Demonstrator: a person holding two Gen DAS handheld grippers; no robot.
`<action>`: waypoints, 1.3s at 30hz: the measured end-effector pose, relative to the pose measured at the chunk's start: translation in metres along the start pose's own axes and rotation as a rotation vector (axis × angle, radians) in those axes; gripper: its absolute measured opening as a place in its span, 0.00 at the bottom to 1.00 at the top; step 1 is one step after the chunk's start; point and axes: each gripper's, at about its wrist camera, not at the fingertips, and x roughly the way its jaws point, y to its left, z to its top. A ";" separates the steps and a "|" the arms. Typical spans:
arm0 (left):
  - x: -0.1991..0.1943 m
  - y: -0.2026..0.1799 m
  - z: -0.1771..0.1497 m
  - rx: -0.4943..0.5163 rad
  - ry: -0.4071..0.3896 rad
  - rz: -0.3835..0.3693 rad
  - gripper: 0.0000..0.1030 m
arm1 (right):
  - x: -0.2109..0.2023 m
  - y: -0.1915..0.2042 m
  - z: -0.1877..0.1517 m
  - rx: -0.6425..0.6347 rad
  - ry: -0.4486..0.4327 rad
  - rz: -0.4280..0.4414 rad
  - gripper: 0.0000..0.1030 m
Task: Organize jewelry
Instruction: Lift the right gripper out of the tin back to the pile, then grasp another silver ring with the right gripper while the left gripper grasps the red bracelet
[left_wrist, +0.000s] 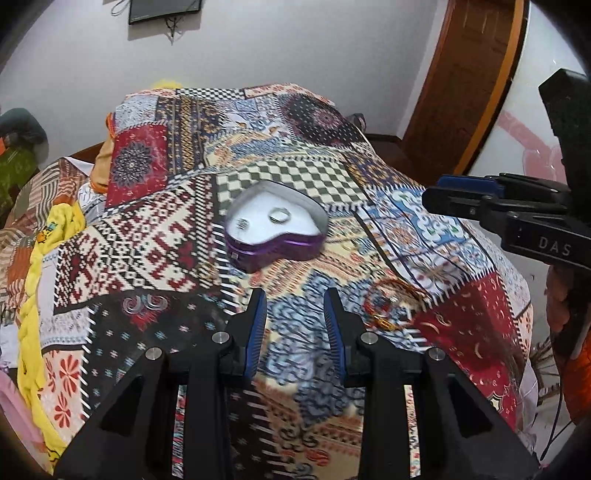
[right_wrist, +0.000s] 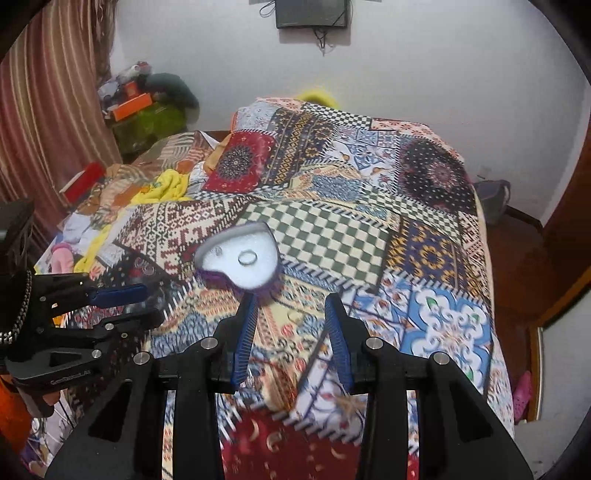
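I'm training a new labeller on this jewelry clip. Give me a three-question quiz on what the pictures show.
1. True or false: the heart-shaped box has its lid on.
2. How many pieces lie on the white pad inside the box? A) none B) two C) five
3. Fill in: the red and gold bangles lie on the ______, outside the box.

Key
1. False: the box is open, and its white pad shows.
2. B: a ring and a smaller piece.
3. Bedspread. The left tool and the right tool are both open and hold nothing.
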 end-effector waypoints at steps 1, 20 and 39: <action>0.001 -0.004 -0.001 0.007 0.003 -0.004 0.30 | -0.001 0.000 -0.002 0.000 0.000 -0.004 0.33; 0.025 -0.021 -0.025 0.011 0.079 0.003 0.30 | 0.026 0.011 -0.054 0.010 0.118 0.053 0.33; 0.034 -0.013 -0.027 -0.017 0.086 -0.017 0.30 | 0.051 0.015 -0.058 0.027 0.148 0.144 0.12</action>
